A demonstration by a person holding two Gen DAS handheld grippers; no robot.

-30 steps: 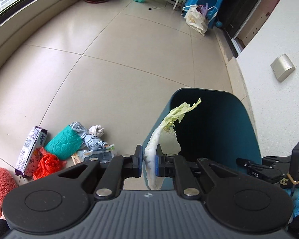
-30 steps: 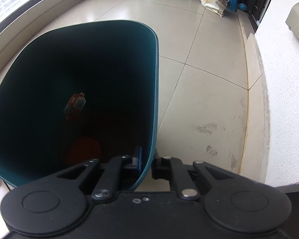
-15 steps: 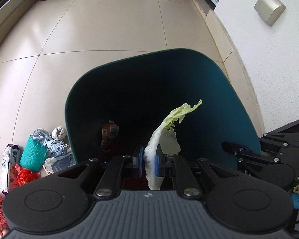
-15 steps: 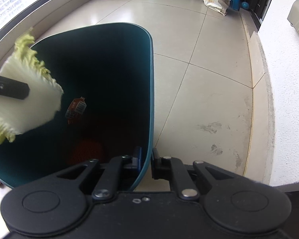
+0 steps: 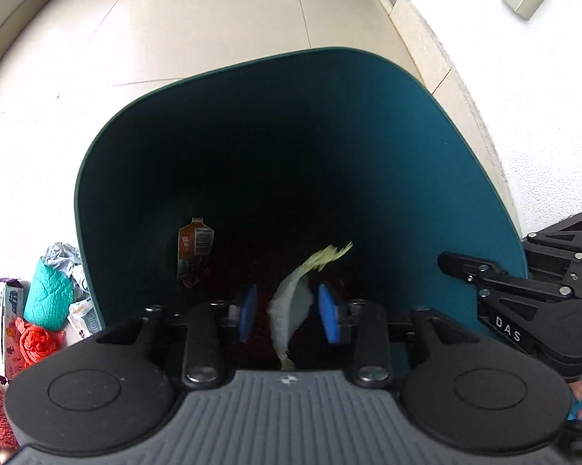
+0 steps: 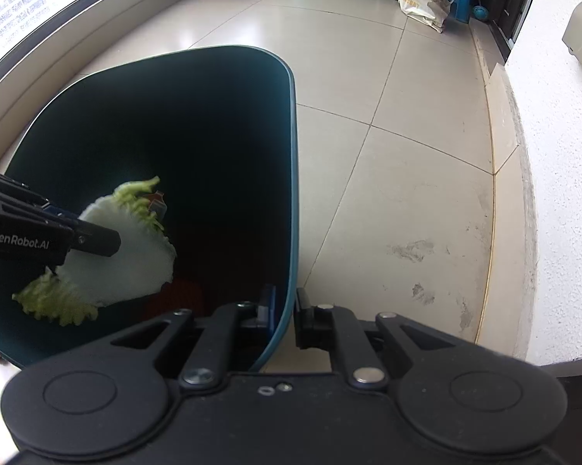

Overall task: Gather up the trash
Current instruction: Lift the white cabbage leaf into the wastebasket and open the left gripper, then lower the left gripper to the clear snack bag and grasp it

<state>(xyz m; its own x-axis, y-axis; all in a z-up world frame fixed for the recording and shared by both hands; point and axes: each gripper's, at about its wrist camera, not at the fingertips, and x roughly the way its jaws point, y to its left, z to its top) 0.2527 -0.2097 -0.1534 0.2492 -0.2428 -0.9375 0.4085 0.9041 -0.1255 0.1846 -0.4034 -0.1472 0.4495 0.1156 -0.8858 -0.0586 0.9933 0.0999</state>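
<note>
The left gripper (image 5: 287, 310) is spread open over the teal bin (image 5: 426, 147), and the cabbage leaf (image 5: 291, 306) sits loose between its blue pads, touching neither. The right gripper (image 6: 283, 316) is clamped on the bin's rim. Only the left view shows the litter pile (image 5: 43, 306) on the floor beside the bin; only the right view shows the leaf's broad white face (image 6: 128, 255) above the bin's interior.

The tall teal plastic bin (image 5: 426, 147) looked smooth and matt, its rim thin. The pale, ruffled cabbage leaf (image 6: 124, 255) had a waxy white rib and crinkled green edges. The beige floor tiles (image 6: 388, 174) shone glossy beside the rough white plastered wall (image 6: 562, 174).
</note>
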